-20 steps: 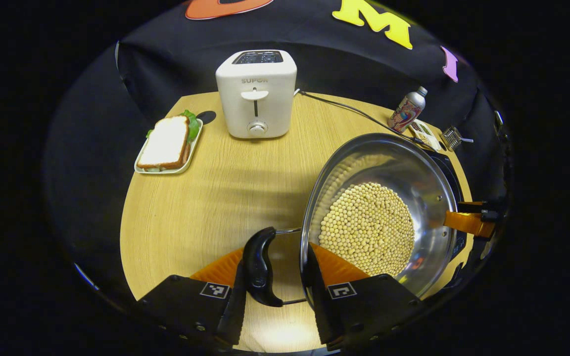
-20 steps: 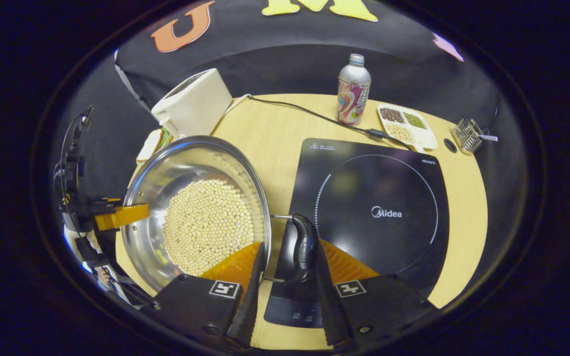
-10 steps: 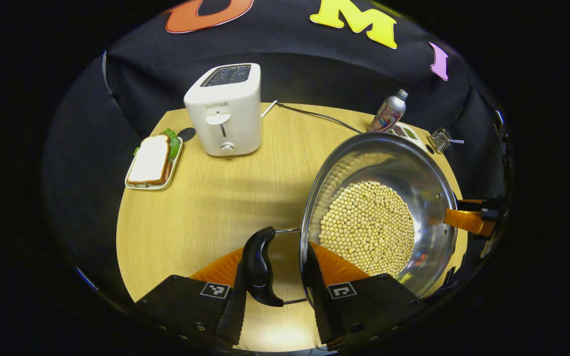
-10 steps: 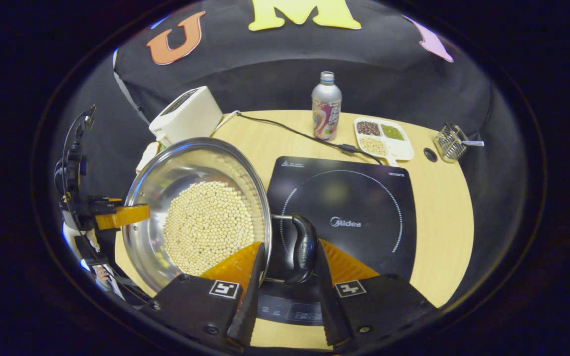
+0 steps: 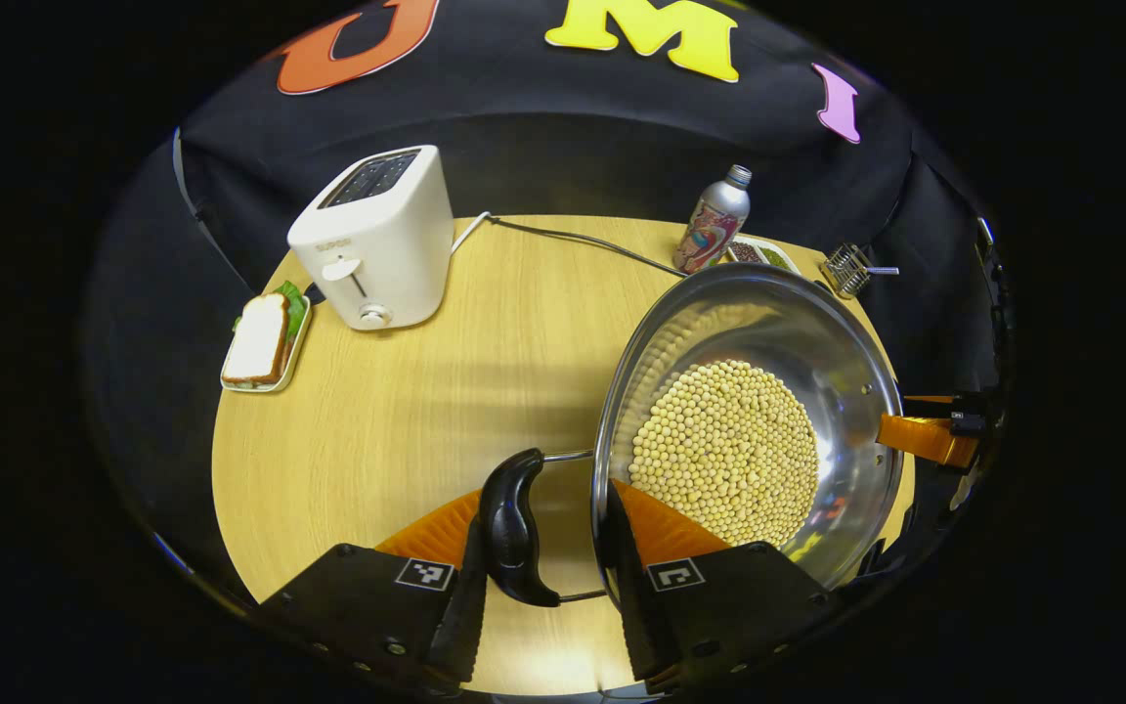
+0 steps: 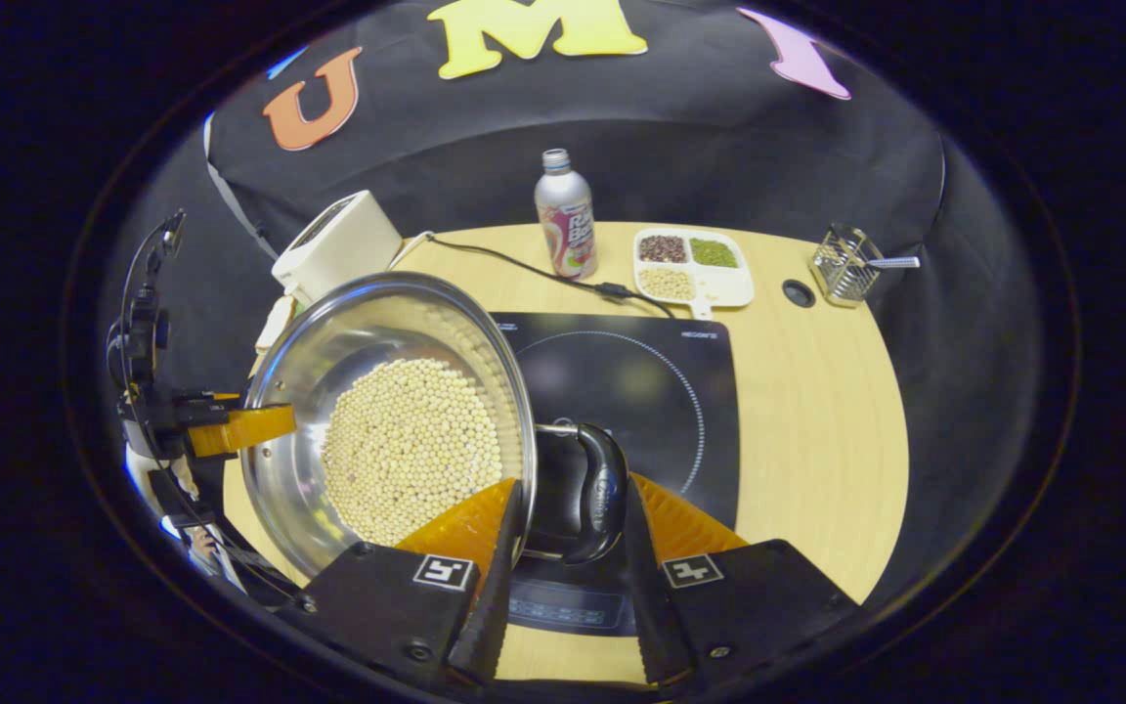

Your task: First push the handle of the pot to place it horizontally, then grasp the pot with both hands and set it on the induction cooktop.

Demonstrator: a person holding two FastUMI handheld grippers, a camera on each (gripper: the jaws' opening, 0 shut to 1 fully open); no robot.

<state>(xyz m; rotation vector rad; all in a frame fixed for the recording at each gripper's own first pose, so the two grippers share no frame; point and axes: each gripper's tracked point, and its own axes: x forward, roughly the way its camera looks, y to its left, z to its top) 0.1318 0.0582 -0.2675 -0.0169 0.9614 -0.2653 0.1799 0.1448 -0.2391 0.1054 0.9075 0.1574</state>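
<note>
A steel pot holding soybeans hangs above the table, held at both sides. My left gripper is shut on it: one finger presses the black side handle, the other lies inside the rim. Across the pot, the other gripper's orange finger meets the far rim. In the right gripper view my right gripper clamps the opposite black handle and the pot wall the same way. The black induction cooktop lies under that handle, partly beneath the pot.
A white toaster and a sandwich on a plate stand at the table's left. Behind the cooktop are a drink bottle, a divided dish of beans, a wire basket and a black cable. Bare wooden table lies right of the cooktop.
Both grippers have carried the pot to the right; the toaster, bottle and cooktop slid left in the views, and the pot now overlaps the cooktop. Both grips are unchanged.
</note>
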